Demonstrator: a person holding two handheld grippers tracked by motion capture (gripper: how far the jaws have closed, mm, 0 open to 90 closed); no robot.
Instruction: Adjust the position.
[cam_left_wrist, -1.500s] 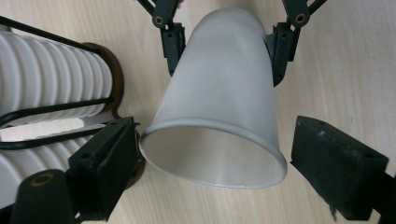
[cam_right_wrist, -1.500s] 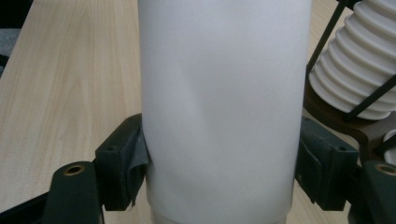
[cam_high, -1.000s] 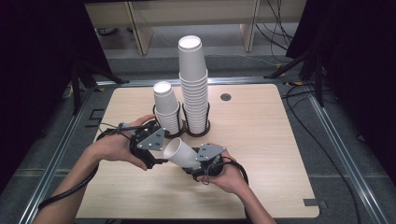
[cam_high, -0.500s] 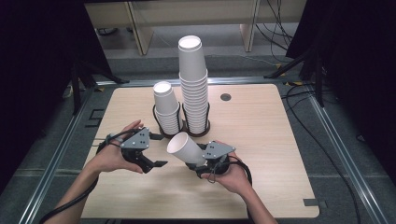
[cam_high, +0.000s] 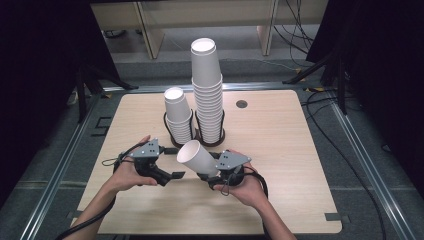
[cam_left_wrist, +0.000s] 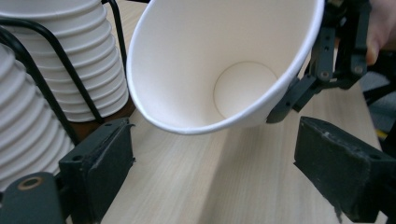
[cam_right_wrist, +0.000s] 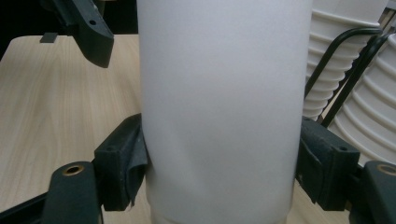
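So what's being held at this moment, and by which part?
The right gripper clamps a single paper cup across its lower side wall, near the base. The left gripper is open, holding nothing.

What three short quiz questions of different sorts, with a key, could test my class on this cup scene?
1. True or false: the right hand-held gripper is clamped on the loose paper cup.
2. How many cup stacks stand in the wire rack?
3. Multiple choice: the left hand-held gripper is A) gripping the cup, B) open, holding nothing.

Key: 1 true. 2 two: the short stack and the tall stack. 3 B.
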